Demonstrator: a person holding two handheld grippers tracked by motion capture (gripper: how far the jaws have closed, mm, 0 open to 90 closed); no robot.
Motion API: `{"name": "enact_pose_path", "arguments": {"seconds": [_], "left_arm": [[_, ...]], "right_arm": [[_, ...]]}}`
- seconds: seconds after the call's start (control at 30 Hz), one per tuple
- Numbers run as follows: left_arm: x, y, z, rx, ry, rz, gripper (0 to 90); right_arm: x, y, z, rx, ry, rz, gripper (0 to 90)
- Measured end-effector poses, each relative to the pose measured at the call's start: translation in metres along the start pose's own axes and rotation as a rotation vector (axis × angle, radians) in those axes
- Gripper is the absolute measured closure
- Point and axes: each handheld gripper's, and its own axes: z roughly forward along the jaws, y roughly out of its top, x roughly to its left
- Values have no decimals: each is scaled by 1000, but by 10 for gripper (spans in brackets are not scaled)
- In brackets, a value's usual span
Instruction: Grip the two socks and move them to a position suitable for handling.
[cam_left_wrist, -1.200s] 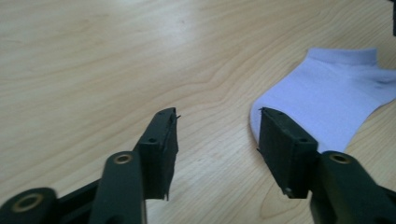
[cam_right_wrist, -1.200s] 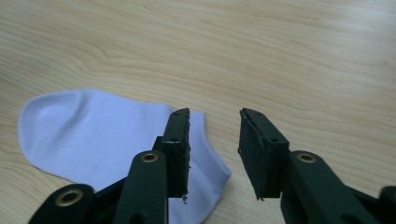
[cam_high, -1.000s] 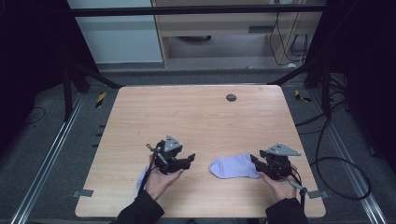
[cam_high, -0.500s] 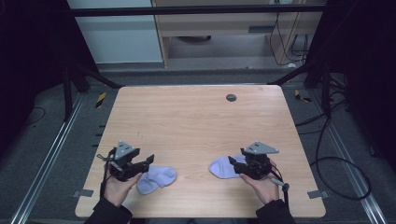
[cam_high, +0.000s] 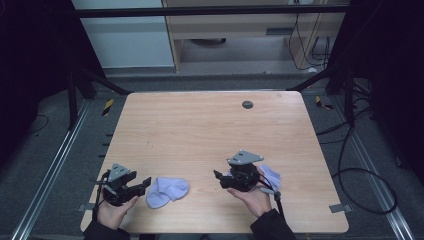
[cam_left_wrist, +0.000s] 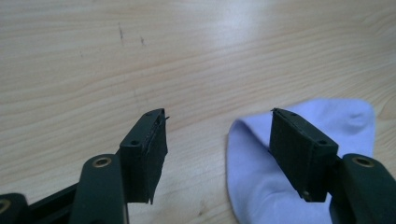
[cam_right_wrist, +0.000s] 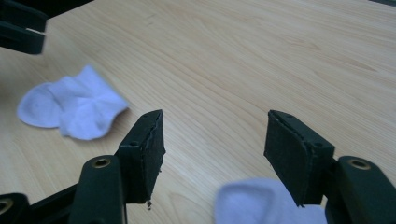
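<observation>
A: Wooden table (cam_high: 200, 130). Socks?
B: One pale sock (cam_high: 167, 191) near the front-left corner, another (cam_high: 270, 175) front right.
A: Tongs?
B: Left gripper (cam_high: 141, 186) wide, empty, beside its sock. Right gripper (cam_high: 219, 178) just opened wide, sock released beneath it.

The high view was evenly but dimly lit from above, with the table (cam_high: 210, 130) the brightest area and the surroundings falling into near-black shadow. In the left gripper view, a soft glare patch lay on the wood at top centre, and the near jaws were slightly soft. In the right gripper view, the sock (cam_right_wrist: 74, 105) at left and the nearer sock (cam_right_wrist: 252, 200) at the bottom edge were blurred.
</observation>
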Motion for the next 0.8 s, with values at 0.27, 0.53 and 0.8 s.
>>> {"name": "enact_pose_path", "arguments": {"seconds": [0.27, 0.53, 0.8], "left_arm": [[4, -8, -1, 17, -17, -2, 412], [4, -13, 1, 61, -38, 9, 458], [0, -19, 6, 114, -57, 37, 505]], "right_arm": [[36, 14, 26, 14, 89, -49, 414], [60, 18, 46, 40, 142, -80, 472], [79, 9, 66, 88, 175, -115, 548]]}}
